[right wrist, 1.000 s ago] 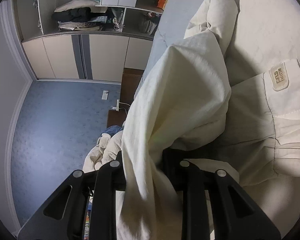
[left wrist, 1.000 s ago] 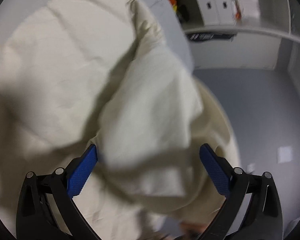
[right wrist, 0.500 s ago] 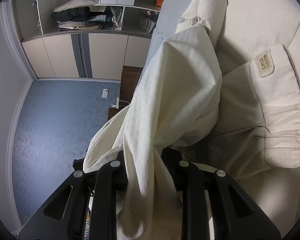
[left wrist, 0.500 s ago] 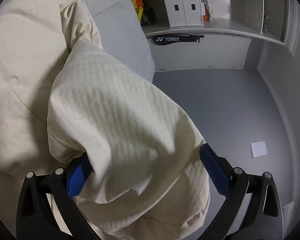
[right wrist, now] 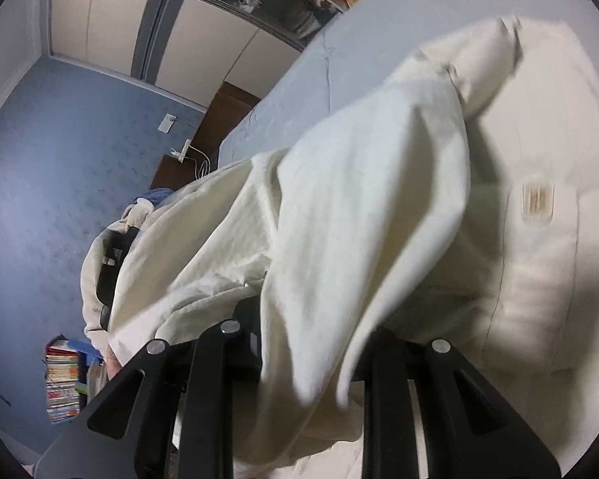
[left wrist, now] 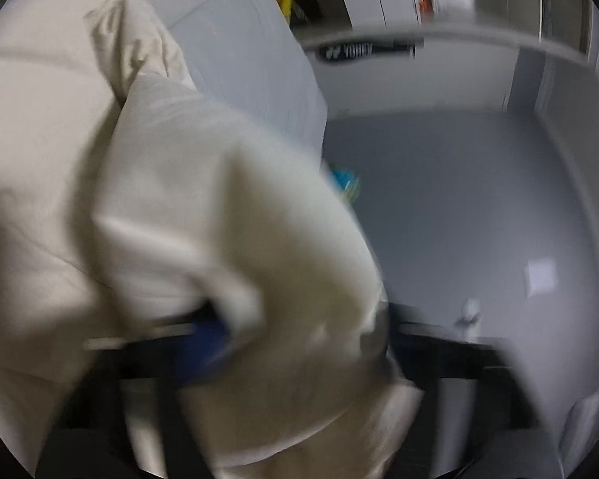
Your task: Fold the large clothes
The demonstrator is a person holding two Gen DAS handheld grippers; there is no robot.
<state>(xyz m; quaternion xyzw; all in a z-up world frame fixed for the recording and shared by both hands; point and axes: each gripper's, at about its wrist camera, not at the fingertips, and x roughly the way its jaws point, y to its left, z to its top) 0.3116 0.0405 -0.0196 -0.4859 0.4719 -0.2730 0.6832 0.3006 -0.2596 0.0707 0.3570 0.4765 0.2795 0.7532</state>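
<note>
Pale grey bed sheet (right wrist: 299, 80) carries a large cream cotton garment (right wrist: 359, 199). Left gripper (left wrist: 299, 343) closing on its fold; right gripper (right wrist: 303, 343) clamped on it.

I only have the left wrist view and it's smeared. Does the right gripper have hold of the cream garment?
Observer: Yes. The right gripper is shut on the cream garment, which drapes over its fingers.
Operator: Any mark on the cloth to orient by?
Observer: A rectangular sewn label shows on the fabric lying on the bed, right of the raised fold.
Operator: Anything on the floor that side?
Observer: A stack of books stands on the blue floor, at the lower left of the right wrist view.
</note>
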